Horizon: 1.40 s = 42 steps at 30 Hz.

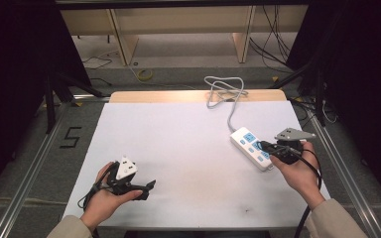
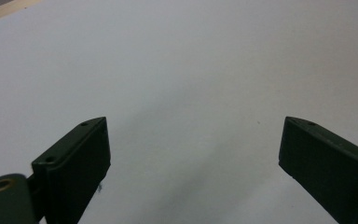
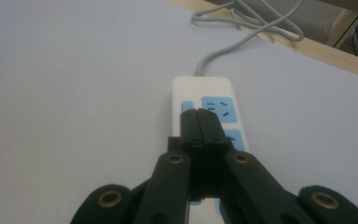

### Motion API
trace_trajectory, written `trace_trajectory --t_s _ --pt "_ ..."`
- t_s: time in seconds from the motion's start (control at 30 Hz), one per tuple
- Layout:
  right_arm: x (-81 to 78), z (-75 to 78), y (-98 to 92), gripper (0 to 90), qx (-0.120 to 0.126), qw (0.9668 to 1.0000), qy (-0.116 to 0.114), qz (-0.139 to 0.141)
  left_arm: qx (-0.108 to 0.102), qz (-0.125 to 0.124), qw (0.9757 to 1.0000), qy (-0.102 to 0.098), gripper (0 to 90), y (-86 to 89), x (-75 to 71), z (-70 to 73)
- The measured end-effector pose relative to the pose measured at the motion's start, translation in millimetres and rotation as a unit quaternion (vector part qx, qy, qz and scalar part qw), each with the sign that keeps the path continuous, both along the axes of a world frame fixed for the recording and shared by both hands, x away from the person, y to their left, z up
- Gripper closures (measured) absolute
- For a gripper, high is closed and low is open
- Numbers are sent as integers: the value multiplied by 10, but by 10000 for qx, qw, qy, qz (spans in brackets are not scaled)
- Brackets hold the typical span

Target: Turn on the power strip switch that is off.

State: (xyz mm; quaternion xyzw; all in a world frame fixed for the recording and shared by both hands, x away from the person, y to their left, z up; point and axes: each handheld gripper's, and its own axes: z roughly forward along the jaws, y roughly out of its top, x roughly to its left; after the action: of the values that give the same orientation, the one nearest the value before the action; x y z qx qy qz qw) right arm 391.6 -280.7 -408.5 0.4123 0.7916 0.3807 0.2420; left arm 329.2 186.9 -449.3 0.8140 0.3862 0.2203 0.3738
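With its jaws pressed together and empty, the right tool [image 3: 200, 116] hovers over the strip [image 1: 250, 147] at the worktop's [image 1: 178, 148] right side, likely about to press its switch, needing a short downward push, while the left tool [image 2: 193, 154] gapes wide, idle.

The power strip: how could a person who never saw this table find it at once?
Look at the white table, near its right edge. The power strip lies there under the shut right hand-held gripper. It is white with blue sockets, and a grey cable trails from it.
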Motion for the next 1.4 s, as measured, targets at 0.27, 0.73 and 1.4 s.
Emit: trace_trajectory --t_s 0.27,0.73,1.4 --pt "66 9 10 900 -38 10000 28 7 19 -1 10000 -8 85 -2 -1 -1" --pt "187 27 63 900 -117 9999 123 25 24 -2 10000 -21 85 -3 -1 -1" --pt "350 26 119 900 -196 9995 260 41 30 4 10000 -32 85 -2 -2 0"
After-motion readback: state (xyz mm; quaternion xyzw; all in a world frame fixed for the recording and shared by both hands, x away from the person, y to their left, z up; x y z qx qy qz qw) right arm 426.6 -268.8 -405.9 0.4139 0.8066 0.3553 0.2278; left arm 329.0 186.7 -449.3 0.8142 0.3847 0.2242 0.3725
